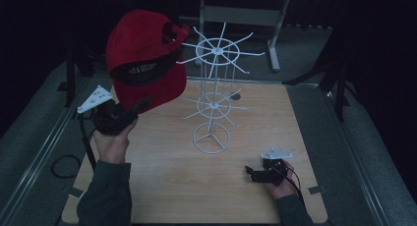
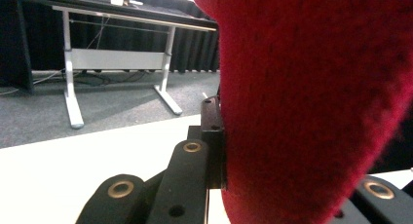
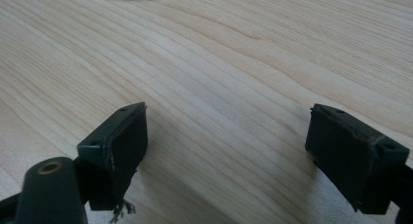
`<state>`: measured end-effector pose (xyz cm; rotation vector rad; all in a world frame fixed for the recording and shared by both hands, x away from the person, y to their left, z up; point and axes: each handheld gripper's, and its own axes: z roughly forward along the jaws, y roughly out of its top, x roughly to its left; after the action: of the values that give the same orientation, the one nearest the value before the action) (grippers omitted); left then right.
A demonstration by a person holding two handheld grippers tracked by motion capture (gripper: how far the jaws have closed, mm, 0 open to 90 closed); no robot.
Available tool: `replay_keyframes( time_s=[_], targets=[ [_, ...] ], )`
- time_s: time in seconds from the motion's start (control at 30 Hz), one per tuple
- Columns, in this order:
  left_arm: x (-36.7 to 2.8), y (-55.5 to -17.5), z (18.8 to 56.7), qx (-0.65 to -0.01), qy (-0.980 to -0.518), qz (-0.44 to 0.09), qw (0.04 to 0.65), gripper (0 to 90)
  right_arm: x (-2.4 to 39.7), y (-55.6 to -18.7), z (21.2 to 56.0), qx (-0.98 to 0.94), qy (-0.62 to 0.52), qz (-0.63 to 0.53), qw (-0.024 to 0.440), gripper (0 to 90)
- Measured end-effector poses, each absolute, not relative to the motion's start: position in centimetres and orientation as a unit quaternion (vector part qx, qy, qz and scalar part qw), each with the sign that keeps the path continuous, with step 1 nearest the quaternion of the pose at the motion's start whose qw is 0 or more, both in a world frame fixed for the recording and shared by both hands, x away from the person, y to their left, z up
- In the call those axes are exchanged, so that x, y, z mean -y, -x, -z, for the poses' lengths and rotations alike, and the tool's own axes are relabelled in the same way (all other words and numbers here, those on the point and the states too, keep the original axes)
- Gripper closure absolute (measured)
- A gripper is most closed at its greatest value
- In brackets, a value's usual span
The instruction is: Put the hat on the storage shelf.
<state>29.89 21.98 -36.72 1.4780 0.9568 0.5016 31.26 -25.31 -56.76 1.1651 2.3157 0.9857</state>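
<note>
The red cap [image 1: 142, 59] hangs in the air above the table's [image 1: 162, 186] far left corner, its brim pinched between the left gripper's [image 1: 140, 107] jaws; the crown rises beside the white wire rack [image 1: 214, 88], just left of its top ring. The right gripper [image 1: 252, 173] rests near the table's near right corner, jaws spread wide over bare wood, holding nothing.

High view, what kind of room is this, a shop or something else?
Probably a lab or recording workspace, not a shop. A wooden table sits on grey carpet with black curtains behind, and an adjustable desk frame stands farther back. Only one white wire display rack and one red cap are set out.
</note>
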Motion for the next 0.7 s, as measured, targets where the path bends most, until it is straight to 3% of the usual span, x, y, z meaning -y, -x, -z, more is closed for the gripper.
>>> replay_keyframes(
  time_s=[0.7],
  targets=[
    [-22.2, -29.3, 39.1, -0.423, -0.646, -0.218, 0.596, 85.1, 25.3, -31.3, 56.8, -0.821, -0.412, -0.35, 0.184, 15.3]
  ],
)
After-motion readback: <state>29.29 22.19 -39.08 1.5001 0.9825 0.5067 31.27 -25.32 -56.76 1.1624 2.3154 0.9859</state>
